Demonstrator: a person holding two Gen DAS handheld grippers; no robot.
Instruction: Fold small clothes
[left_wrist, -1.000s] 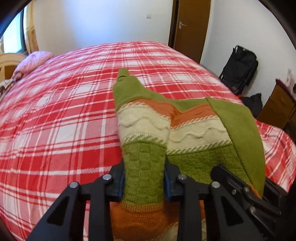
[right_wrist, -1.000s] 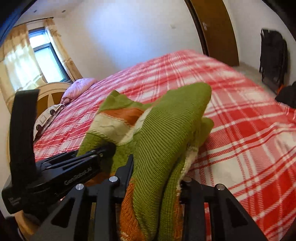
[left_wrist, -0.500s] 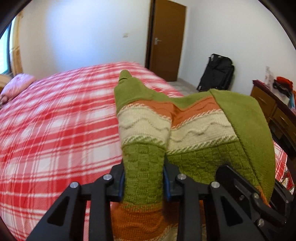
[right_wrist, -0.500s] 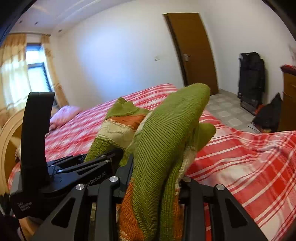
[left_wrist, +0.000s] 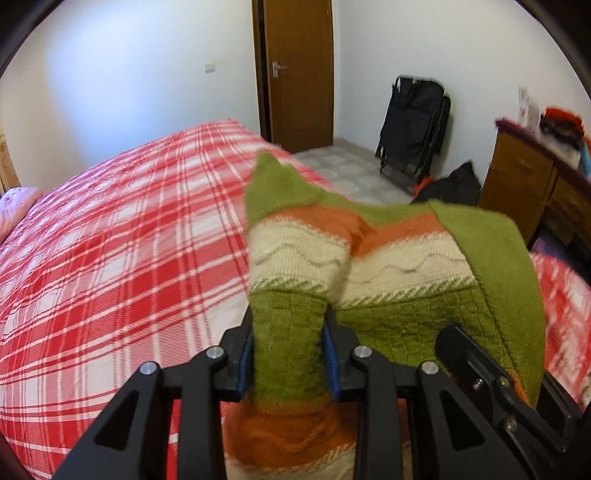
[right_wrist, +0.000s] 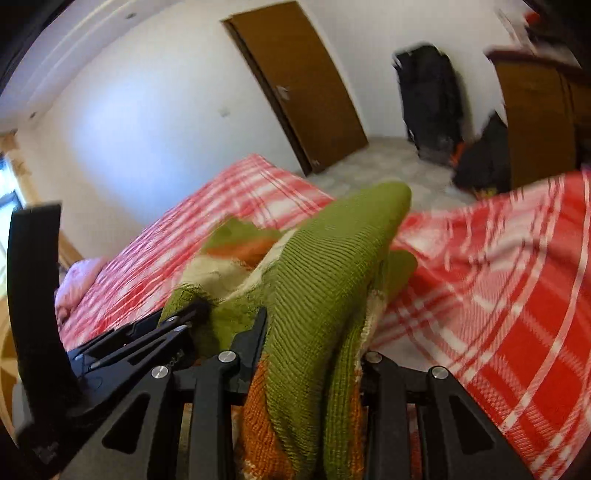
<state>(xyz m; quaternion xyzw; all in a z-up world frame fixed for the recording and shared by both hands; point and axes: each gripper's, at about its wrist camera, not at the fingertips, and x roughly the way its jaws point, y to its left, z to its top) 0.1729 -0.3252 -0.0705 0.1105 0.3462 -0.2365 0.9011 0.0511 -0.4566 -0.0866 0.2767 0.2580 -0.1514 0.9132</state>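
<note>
Plaid bed (left_wrist: 110, 258), knit garment (left_wrist: 369, 258) stretched sideways between both hand-held grippers, left (left_wrist: 288, 354) and right (right_wrist: 314, 354) clamping it

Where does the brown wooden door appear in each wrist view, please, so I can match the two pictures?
Left wrist view: door at top centre, upright, beyond the bed's far corner.
Right wrist view: door at top centre, leaning leftward.
Shared landmark: the black folded item against the wall, right of the door.

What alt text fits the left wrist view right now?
The left gripper is shut on a fold of a green, cream and orange knit, held up over a red plaid bed. The right gripper shows at lower right against the same knit. Behind: a brown door and a dresser.
</note>
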